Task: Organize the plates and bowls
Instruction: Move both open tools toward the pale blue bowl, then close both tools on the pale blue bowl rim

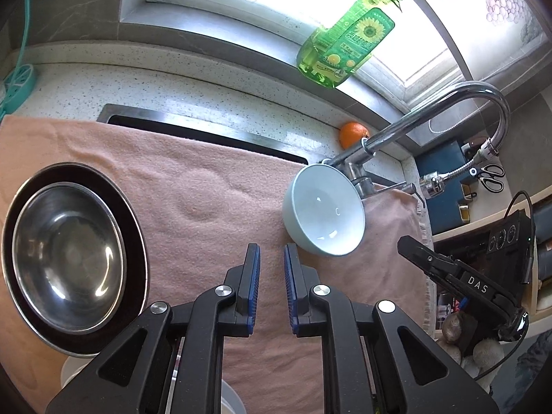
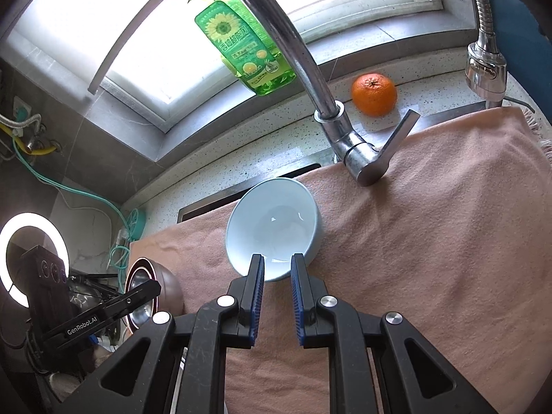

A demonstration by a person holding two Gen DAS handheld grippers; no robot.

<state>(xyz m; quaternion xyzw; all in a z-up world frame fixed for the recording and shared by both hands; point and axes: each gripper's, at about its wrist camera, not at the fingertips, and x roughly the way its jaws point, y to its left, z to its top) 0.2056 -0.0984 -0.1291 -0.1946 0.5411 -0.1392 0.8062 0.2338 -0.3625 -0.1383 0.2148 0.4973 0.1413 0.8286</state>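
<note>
Item 1: my left claw (image 1: 271, 253), jaws parted by a narrow gap, nothing between them; it hangs over the pink towel (image 1: 214, 186) that covers the counter (image 1: 172, 82).

Item 2: my right claw (image 2: 277, 263), jaws likewise a little apart, tips at the near rim of the pale blue bowl (image 2: 274, 227); I cannot tell whether they touch it, and no part of it lies between the pads.

Item 3: pale blue bowl (image 1: 324, 210), at 1 o'clock from the left claw, resting on the towel just before the tap base; holds nothing.

Item 4: steel bowl (image 1: 67, 255), at 9 o'clock from the left claw, nested inside a dark-rimmed brown bowl (image 1: 132, 227); the steel one is empty.

Item 5: chrome tap (image 2: 341, 131), at 12 o'clock past the pale bowl, lever angled to the right.

Item 6: orange (image 2: 374, 94), on the counter at 1 o'clock behind the tap.

Item 7: green dish-soap bottle (image 2: 238, 45), on the window sill at 11 o'clock, liquid visible inside.
</note>
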